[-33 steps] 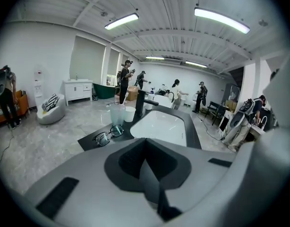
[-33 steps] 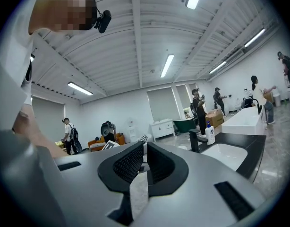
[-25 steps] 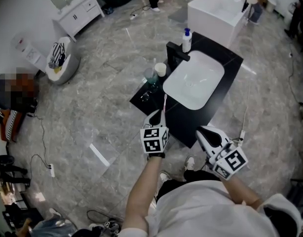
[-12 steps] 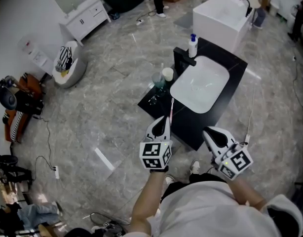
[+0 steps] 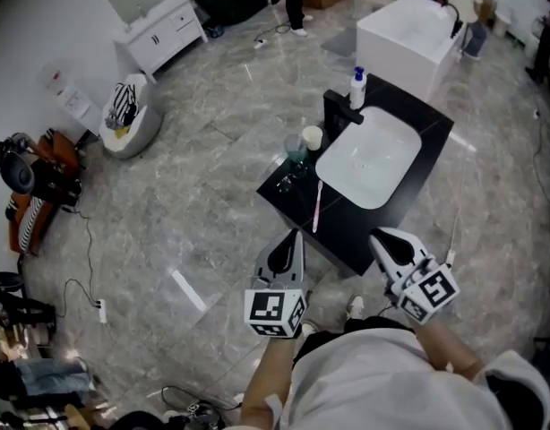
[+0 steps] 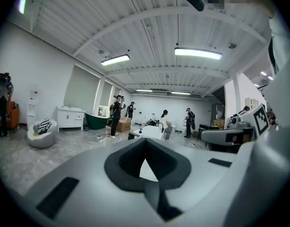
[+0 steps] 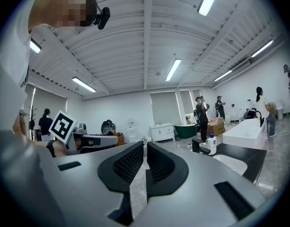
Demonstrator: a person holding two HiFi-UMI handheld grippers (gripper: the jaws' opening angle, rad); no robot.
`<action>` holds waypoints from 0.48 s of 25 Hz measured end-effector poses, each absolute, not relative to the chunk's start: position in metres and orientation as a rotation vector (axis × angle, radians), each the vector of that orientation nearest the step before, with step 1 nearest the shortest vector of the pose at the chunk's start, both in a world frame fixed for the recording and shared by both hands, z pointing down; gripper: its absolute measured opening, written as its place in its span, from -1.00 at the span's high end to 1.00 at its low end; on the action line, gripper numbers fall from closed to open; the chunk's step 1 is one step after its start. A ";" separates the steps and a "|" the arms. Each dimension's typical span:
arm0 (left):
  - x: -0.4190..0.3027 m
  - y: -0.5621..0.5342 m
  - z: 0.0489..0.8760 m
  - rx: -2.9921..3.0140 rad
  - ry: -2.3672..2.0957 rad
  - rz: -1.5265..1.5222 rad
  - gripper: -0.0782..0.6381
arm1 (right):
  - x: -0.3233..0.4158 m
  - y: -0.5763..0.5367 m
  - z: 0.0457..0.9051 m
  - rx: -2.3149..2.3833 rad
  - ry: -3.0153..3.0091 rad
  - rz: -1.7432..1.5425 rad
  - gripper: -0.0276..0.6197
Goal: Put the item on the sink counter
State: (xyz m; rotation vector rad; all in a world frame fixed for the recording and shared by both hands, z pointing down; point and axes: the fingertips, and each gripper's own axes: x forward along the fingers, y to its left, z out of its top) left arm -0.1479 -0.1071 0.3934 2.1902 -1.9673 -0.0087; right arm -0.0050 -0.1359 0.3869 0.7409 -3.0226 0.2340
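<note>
A slim white and pink toothbrush [image 5: 316,206] lies flat on the black sink counter [image 5: 284,193], just left of the white basin [image 5: 369,158]. My left gripper [image 5: 293,236] hangs off the counter's near edge, a short way from the brush, shut and with nothing in it; its own view shows the jaws [image 6: 146,143] closed, with only the room beyond them. My right gripper [image 5: 376,236] hovers by the counter's near right corner, also shut and holding nothing [image 7: 146,148].
On the counter stand a black faucet [image 5: 339,110], a soap bottle [image 5: 356,88], a white cup [image 5: 312,138] and a greenish glass [image 5: 296,150]. A white tub [image 5: 405,30] stands behind it. Several people stand at the far end. Cables lie on the marble floor.
My left gripper has drawn back from the counter toward me and risen. The toothbrush that stood at its tips now lies on the counter, apart from it. The right gripper has stayed put.
</note>
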 end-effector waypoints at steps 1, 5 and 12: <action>-0.151 -0.101 0.392 2.182 -1.971 -0.023 0.77 | -0.006 -0.136 0.386 0.738 -3.023 0.232 0.76; -0.160 -0.081 0.384 2.158 -1.979 -0.110 0.77 | -0.011 -0.138 0.387 0.731 -3.031 0.239 0.76; -0.162 -0.050 0.360 2.194 -2.013 -0.186 0.77 | -0.014 -0.140 0.381 0.736 -3.027 0.226 0.76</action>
